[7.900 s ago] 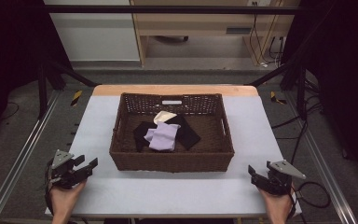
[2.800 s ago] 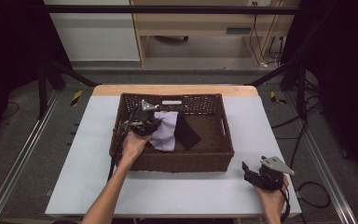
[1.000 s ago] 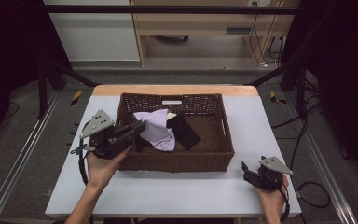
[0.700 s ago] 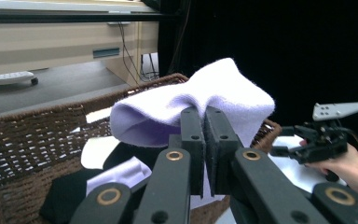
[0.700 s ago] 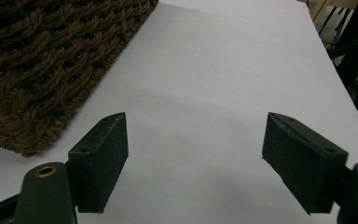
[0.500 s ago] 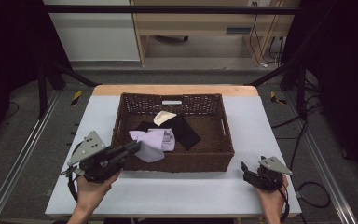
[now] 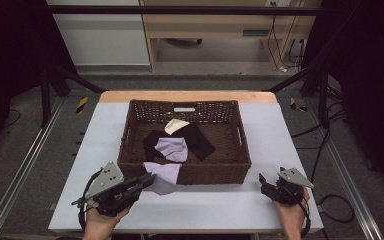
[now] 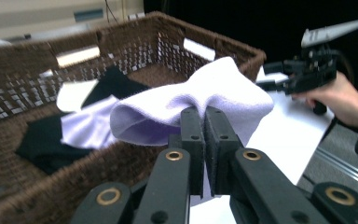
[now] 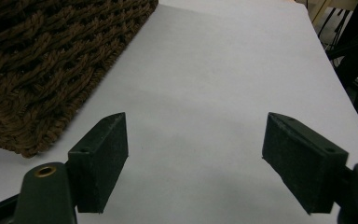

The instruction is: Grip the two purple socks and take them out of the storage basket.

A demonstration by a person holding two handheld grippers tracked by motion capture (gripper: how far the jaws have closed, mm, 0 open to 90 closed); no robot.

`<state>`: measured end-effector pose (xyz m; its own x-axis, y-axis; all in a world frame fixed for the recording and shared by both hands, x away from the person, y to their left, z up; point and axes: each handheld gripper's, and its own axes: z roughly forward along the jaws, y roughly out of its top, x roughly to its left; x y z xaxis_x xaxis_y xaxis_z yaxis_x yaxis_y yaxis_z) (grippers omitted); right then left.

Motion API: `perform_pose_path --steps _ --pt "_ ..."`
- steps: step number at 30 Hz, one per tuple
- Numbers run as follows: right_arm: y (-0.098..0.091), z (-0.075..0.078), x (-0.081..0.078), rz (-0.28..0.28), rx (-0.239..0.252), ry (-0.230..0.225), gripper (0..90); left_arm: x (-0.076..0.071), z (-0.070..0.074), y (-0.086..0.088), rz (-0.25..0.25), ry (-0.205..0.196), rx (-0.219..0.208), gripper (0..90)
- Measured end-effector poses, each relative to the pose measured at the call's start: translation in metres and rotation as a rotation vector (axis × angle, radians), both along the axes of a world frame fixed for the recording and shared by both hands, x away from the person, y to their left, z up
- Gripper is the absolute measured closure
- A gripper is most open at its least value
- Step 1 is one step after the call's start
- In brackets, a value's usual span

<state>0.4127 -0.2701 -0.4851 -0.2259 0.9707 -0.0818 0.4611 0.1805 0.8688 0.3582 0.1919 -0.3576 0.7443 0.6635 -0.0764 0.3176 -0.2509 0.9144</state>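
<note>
Left claw (image 7: 147, 181), lower left of the high view: jaws together, clamped on a lavender sock (image 7: 163, 176). In the left gripper view the sock (image 8: 200, 105) bunches just above the two black pads, with almost no gap between them. In the high view the sock drapes over the basket's near left corner, its lower part hanging in front of the wall above the bench (image 7: 95, 150).

Wicker basket (image 7: 207, 172) sits mid-bench, centre of the high view. Inside it: a second lavender sock (image 7: 172, 148) on top of a black cloth (image 7: 200, 141), and a cream piece (image 7: 176, 125) behind them toward the far wall.

Right claw (image 7: 266, 184), lower right of the high view: jaws wide apart, nothing between them. In the right gripper view the right claw (image 9: 195, 151) sits over bare white bench, with the basket corner (image 9: 42, 70) at upper left, well apart from the pads.
</note>
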Motion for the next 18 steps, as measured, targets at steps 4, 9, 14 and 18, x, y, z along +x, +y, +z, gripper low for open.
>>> perform_pose_path --steps 4,9,14,18 --pt "0.0 0.0 0.0 0.004 -0.002 -0.004 22.5 -0.002 -0.013 -0.005 -0.017 0.038 0.028 85.9" --pt "0.0 0.0 -0.001 0.002 -0.002 -0.009 22.1 -0.003 -0.032 -0.013 -0.029 0.08 0.07 85.9" --pt "0.0 0.0 -0.001 0.0 0.002 -0.003 20.5 -0.002 -0.049 -0.021 -0.044 0.115 0.123 85.9" --pt "0.0 0.0 -0.001 0.002 -0.003 -0.005 20.8 0.003 -0.063 -0.027 -0.047 0.152 0.152 85.9"
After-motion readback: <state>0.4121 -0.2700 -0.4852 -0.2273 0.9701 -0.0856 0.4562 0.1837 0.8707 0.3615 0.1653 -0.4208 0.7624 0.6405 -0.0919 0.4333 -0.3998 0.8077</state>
